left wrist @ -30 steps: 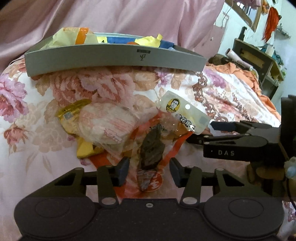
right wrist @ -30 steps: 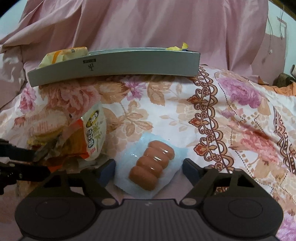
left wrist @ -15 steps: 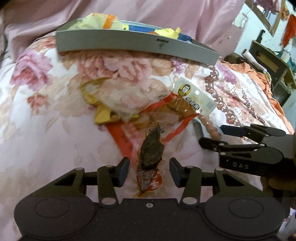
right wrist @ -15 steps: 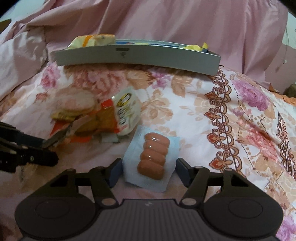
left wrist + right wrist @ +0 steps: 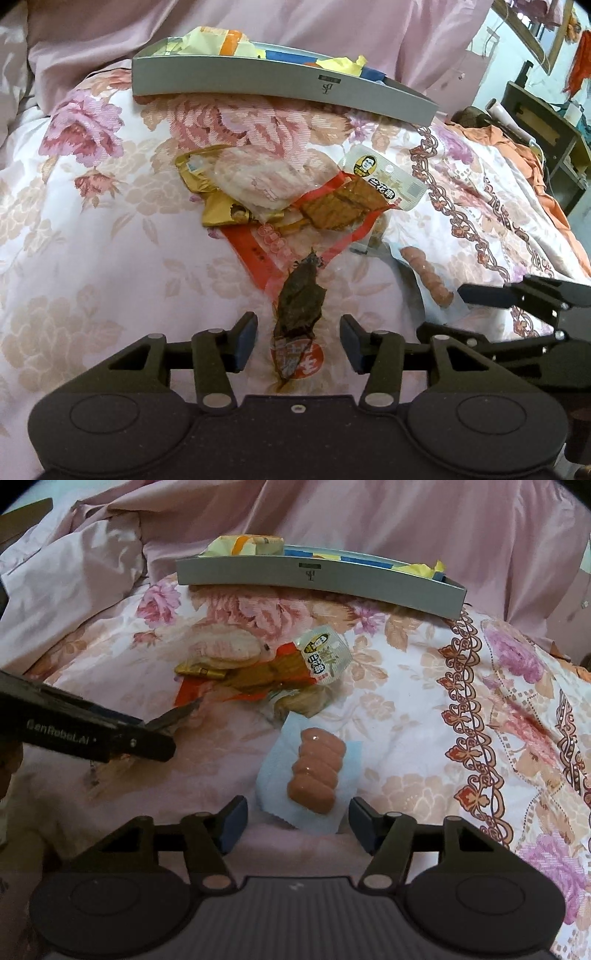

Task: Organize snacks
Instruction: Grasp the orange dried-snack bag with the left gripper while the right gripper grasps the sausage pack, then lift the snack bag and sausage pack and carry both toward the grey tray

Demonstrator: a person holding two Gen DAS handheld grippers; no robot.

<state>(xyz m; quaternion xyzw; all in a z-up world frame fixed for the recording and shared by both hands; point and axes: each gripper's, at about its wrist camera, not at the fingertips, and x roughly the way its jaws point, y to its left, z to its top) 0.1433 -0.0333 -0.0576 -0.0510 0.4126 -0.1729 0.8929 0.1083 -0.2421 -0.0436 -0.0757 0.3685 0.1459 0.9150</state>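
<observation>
A glossy clear packet with a dark brown dried snack lies on the floral quilted bedspread, between the left gripper's parted jaws, which have just widened. The right gripper, angled down, brackets a pale-blue packet of 4 pink sausages, untouched. The grey curved tray sits beyond.

a bed covered by a pink floral quilt carries everything. a long grey tray lies on it far ahead of both grippers. a loose heap of snack packets lies ahead of the left gripper, a clear packet with a dark brown piece reaching back between its fingers. a pale blue packet of four pink sausages lies just ahead of the right gripper.
</observation>
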